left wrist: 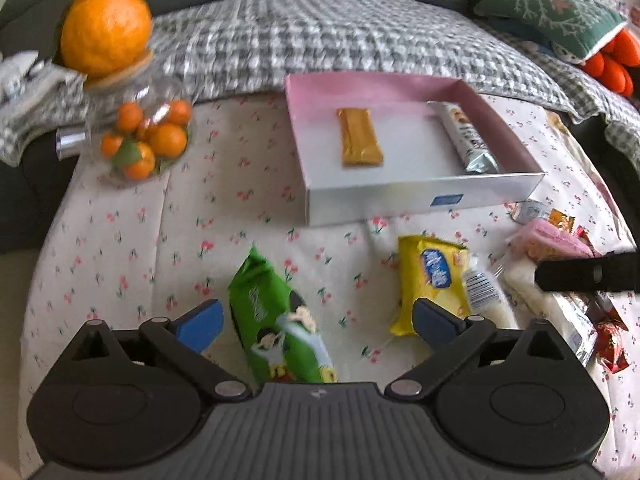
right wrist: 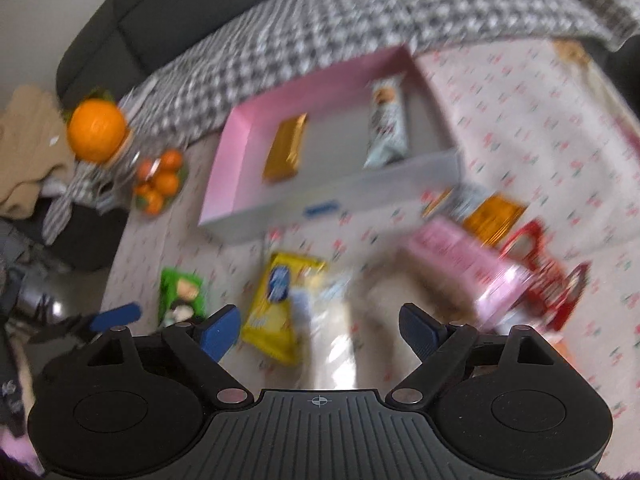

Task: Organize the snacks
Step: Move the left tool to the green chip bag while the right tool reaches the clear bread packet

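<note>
Where packets (left wrist: pixel 434 284) lie scattered, oranges (left wrist: pixel 146 140) leftward.

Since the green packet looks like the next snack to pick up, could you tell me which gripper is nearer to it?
Left. The left gripper is open right over the green packet, which lies between its fingers. The right gripper is open over the clear and yellow packets, off to the green one's right.

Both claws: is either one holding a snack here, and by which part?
Nothing is held. The left claw is open above the green packet; the right claw is open over blurred wrappers, gripping none.
</note>
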`<move>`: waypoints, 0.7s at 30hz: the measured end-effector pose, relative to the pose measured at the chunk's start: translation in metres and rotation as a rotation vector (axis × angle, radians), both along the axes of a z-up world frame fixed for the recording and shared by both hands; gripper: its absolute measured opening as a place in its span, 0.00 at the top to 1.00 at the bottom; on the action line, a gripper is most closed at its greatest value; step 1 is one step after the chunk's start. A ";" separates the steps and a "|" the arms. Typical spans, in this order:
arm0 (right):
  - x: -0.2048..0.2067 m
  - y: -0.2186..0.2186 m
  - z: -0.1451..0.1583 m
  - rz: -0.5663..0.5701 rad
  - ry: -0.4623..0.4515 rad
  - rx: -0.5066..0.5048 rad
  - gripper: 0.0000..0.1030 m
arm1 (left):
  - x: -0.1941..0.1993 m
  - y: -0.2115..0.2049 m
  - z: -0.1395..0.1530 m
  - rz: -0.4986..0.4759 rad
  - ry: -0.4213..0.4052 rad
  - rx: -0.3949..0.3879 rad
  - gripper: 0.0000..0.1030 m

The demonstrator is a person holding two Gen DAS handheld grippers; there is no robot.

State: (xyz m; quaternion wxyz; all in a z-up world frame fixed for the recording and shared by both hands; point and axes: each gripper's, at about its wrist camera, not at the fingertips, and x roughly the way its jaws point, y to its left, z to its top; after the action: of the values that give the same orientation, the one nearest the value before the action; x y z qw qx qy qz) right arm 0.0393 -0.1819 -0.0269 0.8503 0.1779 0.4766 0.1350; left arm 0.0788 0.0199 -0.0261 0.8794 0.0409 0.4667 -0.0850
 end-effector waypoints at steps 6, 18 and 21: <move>-0.002 0.021 -0.017 0.053 0.074 -0.019 0.16 | 0.004 0.014 -0.015 0.044 0.049 -0.013 0.15; -0.002 0.045 -0.037 0.109 0.097 -0.161 0.37 | 0.001 0.020 -0.022 0.033 0.071 -0.028 0.45; -0.002 0.047 -0.037 0.115 0.089 -0.182 0.39 | 0.002 0.020 -0.022 0.031 0.076 -0.029 0.51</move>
State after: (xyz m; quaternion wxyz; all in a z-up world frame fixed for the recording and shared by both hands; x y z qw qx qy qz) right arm 0.0372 -0.1347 -0.0640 0.8318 0.0781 0.5335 0.1315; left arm 0.0813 0.0395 -0.0484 0.8628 0.0176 0.4989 -0.0797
